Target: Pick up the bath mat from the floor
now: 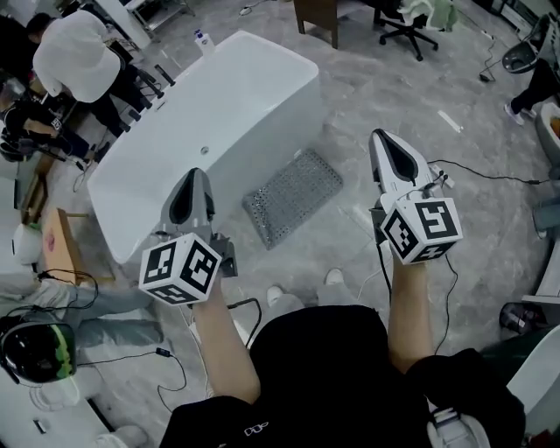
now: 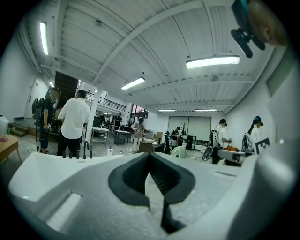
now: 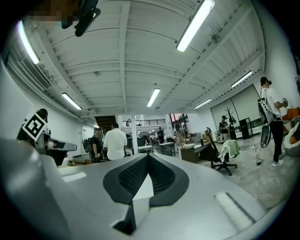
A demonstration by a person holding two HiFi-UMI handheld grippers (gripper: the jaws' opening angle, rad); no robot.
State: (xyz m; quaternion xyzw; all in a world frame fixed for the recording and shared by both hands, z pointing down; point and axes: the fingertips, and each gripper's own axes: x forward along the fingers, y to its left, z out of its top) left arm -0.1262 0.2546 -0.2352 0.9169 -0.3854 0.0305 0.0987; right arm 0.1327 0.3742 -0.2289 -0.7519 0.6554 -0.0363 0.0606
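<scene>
A grey studded bath mat (image 1: 292, 195) lies flat on the marbled floor beside the white bathtub (image 1: 219, 105). My left gripper (image 1: 195, 178) is held up in front of the tub's near side, left of the mat, jaws shut and empty. My right gripper (image 1: 381, 140) is raised to the right of the mat, also shut with nothing in it. Both gripper views look level across the room, not at the floor; the left gripper (image 2: 150, 154) and right gripper (image 3: 148, 155) show their tips together. The mat is absent from both gripper views.
Black cables (image 1: 490, 175) run over the floor at right. An office chair (image 1: 407, 31) and a wooden cabinet (image 1: 317, 19) stand at the back. A person in a white shirt (image 1: 77, 51) stands behind the tub. A helmet (image 1: 35, 350) and gear lie at the left.
</scene>
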